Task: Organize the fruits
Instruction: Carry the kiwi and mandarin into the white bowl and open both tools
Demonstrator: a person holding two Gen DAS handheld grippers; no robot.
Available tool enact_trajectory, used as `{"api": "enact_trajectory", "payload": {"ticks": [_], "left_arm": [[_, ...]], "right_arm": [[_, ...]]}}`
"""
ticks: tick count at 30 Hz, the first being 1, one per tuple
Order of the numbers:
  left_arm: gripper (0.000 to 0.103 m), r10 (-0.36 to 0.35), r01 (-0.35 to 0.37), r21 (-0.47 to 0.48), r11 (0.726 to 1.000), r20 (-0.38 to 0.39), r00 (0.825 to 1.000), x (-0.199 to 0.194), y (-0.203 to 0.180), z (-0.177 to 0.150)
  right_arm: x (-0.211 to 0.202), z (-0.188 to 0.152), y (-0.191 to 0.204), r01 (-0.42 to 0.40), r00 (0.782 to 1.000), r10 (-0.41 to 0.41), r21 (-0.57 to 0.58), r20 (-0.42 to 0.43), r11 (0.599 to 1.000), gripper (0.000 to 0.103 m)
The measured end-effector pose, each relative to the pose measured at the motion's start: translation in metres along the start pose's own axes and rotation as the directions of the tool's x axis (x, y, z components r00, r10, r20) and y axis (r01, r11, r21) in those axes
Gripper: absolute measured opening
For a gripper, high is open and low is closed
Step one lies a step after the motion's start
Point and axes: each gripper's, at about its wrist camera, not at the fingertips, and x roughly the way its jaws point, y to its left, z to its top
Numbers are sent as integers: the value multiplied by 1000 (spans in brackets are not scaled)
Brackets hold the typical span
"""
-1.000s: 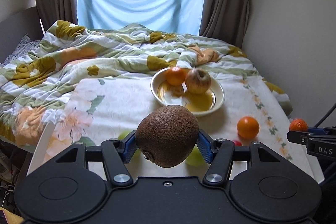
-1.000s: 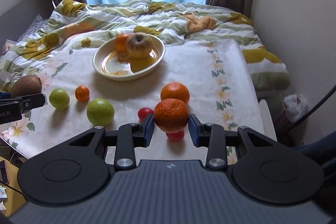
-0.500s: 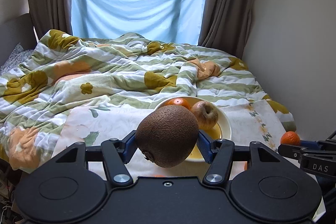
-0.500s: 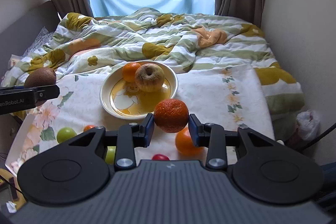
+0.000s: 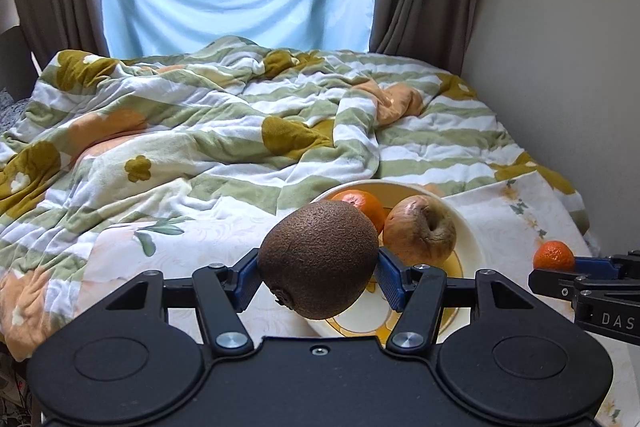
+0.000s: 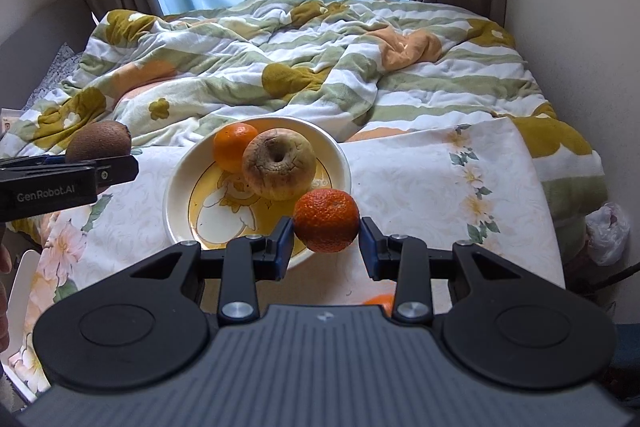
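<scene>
Left hand-held gripper [image 5: 318, 275] clamps fuzzy brown kiwi [image 5: 318, 263], hiding much of the cream bowl [image 5: 470, 239]. Right hand-held gripper [image 6: 325, 241] grips bumpy orange mandarin [image 6: 326, 221]; only the right view shows bowl's yellow floor.

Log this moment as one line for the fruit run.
left gripper: shut on kiwi | right gripper: shut on mandarin | bowl: orange, apple
</scene>
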Motion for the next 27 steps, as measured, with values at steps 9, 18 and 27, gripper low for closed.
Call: {"api": "enact_trajectory", "payload": {"ticks": [9,18,27], "left_arm": [[64,3,6,102,995,-81,997,60,0,-1],[65,50,-14,258,966,-133,990,89,-20,-6],[94,40,-8,280,960,-110,993,88,-23,-6]], "right_arm": [[44,14,1,21,998,-20,11,-63,1000,51],[67,20,2,36,994,-35,8,-101,999,51],[76,21,-1,30,990,-27,17,-137,999,51]]}}
